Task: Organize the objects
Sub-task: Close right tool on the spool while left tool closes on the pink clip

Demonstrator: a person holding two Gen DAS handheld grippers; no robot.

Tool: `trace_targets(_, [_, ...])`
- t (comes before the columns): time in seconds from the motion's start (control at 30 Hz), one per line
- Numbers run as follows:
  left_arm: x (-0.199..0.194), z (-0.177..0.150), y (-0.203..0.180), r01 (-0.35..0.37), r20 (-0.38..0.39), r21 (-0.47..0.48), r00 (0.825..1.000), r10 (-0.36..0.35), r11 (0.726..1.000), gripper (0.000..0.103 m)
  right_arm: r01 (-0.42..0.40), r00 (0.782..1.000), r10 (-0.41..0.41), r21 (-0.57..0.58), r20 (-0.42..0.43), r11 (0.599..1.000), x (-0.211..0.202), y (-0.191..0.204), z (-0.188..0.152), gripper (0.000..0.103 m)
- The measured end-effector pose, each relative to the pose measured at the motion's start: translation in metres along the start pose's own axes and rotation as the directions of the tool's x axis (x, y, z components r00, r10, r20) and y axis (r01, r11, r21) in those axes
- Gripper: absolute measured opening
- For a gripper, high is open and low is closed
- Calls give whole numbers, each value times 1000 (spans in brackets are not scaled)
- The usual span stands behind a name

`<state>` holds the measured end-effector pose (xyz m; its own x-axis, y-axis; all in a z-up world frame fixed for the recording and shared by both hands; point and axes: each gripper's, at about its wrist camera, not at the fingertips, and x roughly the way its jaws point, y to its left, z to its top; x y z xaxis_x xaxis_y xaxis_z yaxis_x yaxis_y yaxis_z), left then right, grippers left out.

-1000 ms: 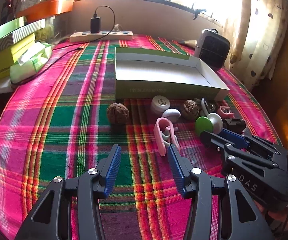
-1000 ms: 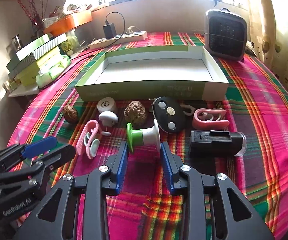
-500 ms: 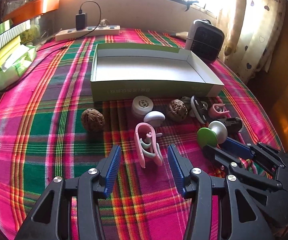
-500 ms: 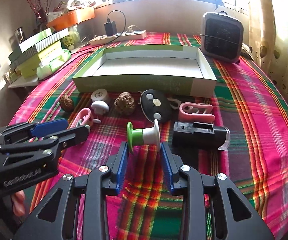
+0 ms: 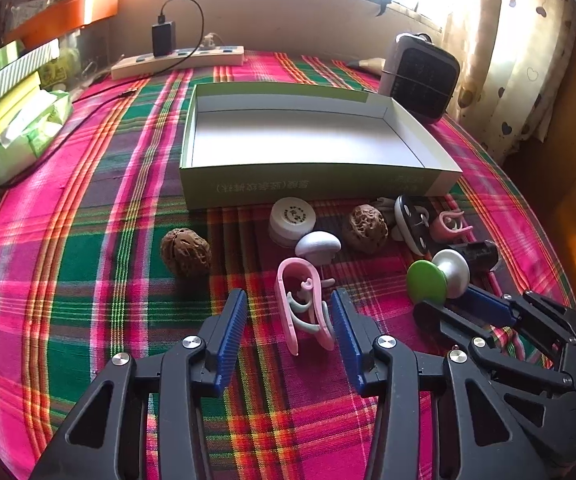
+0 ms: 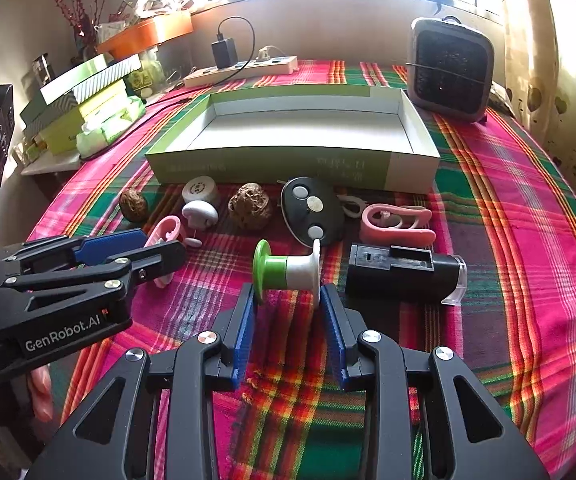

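Closing left claw (image 5: 288,312) around pink clip (image 5: 301,308); right claw (image 6: 288,300) pinching spool (image 6: 288,270), its grip plain only from right wrist.

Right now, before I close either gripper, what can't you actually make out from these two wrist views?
- Left gripper, closing: the left view doesn't show whether its pads touch the pink clip; in the right view the finger hides the clip.
- Right gripper: contact with the green and white spool is unclear; only the flange edges meet the pads.
- Print on the box: too small.
- Small white piece: partly behind the black oval.
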<state>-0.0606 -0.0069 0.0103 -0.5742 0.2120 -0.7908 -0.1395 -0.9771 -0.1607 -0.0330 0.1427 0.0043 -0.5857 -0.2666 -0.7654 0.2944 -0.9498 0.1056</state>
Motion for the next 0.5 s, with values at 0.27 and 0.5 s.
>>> trace_targets(0.27, [2,1,-2,-13,-12,29,1000,14,999,42,-14,1000,14,9,-7,1000,4,0,5,43])
trace_targets(0.5, [4,3,1,-21,-13,16,1000,21,1000,40,-10,1000,10,33,-9,999,8,-2,13,43])
